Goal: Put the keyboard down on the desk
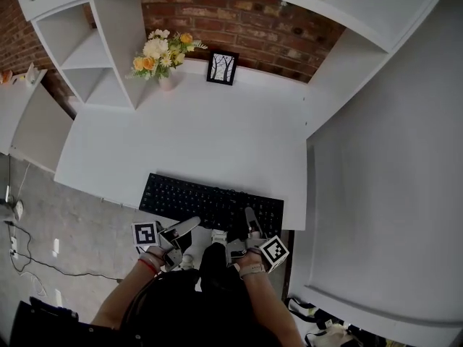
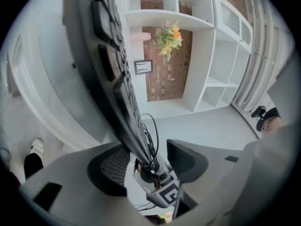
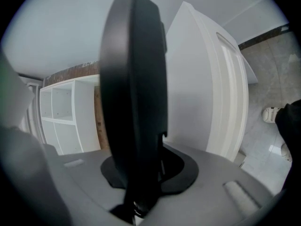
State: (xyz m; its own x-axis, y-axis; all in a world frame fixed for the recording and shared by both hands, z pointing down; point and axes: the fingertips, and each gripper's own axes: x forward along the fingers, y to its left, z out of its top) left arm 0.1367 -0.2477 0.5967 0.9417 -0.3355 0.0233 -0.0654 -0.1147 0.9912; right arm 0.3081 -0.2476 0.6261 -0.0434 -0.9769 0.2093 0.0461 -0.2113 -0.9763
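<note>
The black keyboard (image 1: 210, 202) lies along the front edge of the white desk (image 1: 202, 136), its near side reaching the desk's lip. My left gripper (image 1: 187, 228) is at the keyboard's near edge, left of centre. In the left gripper view the keyboard (image 2: 113, 69) runs edge-on between the jaws, which stand apart, with a clear gap to the right pad (image 2: 186, 160); the left gripper (image 2: 148, 166) is open. My right gripper (image 1: 246, 223) holds the near edge right of centre. In the right gripper view the keyboard (image 3: 134, 102) fills the space between the jaws, and the right gripper (image 3: 146, 171) is shut on it.
A vase of flowers (image 1: 165, 56) and a small picture frame (image 1: 222, 68) stand at the desk's back by the brick wall. White shelving (image 1: 87, 42) rises at the left and a white side unit (image 1: 383, 194) at the right. Cables (image 1: 22, 255) lie on the floor.
</note>
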